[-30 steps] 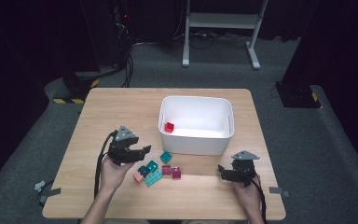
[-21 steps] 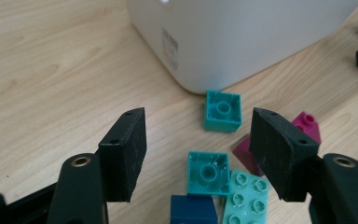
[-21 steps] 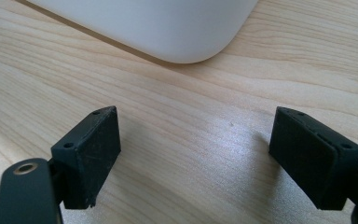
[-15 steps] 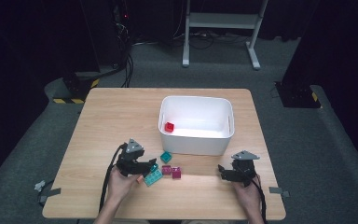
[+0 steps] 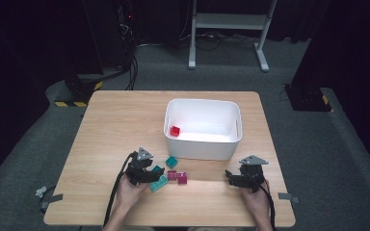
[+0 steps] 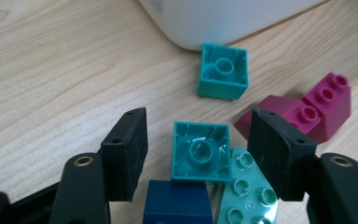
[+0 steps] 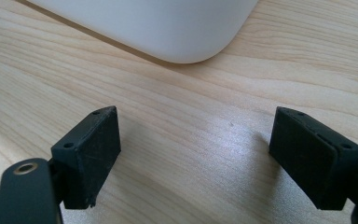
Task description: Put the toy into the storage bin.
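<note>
Teal plastic, hollow side up: a square building brick [image 6: 200, 150] is lying between the open jaws of the left gripper [image 6: 200, 154], with bare wood showing on either side of it, so the claw is gripping nothing yet. The brick is sitting in a small cluster on the wooden table [image 5: 115, 120], just in front of the white bin [image 5: 203, 144], touching a dark blue brick [image 6: 177, 203] and a lighter mint plate brick [image 6: 247, 191] at its near edge. A second teal brick [image 6: 223, 71] is lying apart, closer to the bin wall, and two magenta sloped bricks [image 6: 307, 109] are sitting just beside the right-hand jaw.

One red brick [image 5: 175, 130] is already resting inside the bin (sorting looks early, judging by the pile outside).

The right gripper [image 7: 198, 154] is waiting wide open over bare wood, holding nothing.

Judgement for the grasp: the person is best squaring the pads on the brick's two flat side walls and lowering fully before closing. The right-hand jaw is crowding the magenta bricks, so a slight shift left should avoid pinching a neighbour. The mint plate may drag along on lift.
</note>
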Available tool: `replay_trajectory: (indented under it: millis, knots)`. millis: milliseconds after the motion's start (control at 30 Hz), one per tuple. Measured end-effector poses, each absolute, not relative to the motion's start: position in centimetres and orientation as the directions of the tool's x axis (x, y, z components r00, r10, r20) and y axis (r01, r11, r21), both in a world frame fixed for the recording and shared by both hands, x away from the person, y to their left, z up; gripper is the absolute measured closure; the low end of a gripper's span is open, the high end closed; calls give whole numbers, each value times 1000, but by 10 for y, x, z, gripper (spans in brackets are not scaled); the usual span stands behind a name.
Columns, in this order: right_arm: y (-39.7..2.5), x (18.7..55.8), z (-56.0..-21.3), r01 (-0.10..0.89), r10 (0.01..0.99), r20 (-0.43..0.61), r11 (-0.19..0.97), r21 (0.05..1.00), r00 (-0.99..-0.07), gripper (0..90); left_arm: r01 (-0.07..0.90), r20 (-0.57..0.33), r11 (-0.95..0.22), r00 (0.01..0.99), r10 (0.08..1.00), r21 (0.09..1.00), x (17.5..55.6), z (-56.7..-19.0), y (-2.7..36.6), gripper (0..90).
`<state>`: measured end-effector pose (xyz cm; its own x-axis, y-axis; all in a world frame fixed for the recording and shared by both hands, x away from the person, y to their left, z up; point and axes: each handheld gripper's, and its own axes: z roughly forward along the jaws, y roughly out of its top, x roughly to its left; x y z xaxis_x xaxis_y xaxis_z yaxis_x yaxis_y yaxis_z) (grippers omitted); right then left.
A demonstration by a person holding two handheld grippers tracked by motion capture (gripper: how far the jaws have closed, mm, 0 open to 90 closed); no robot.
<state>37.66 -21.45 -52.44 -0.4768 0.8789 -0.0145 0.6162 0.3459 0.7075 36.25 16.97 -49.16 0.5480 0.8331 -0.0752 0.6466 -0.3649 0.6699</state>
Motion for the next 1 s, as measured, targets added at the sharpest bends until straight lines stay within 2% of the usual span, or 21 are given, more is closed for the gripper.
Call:
replay_trajectory:
  millis: [300, 600, 1000]
  knots:
    - [-215, 377, -524, 616, 879, -14, 346, 707, -477, 161, 649, -58, -385, 551, 832, 656, 363, -497, 167, 455]
    - [-215, 377, -524, 616, 879, -14, 346, 708, -477, 161, 652, -56, -404, 566, 823, 642, 366, -500, 165, 572]
    - [-215, 377, -524, 616, 879, -14, 346, 708, -477, 161, 646, -54, -416, 577, 815, 640, 369, -498, 162, 587]
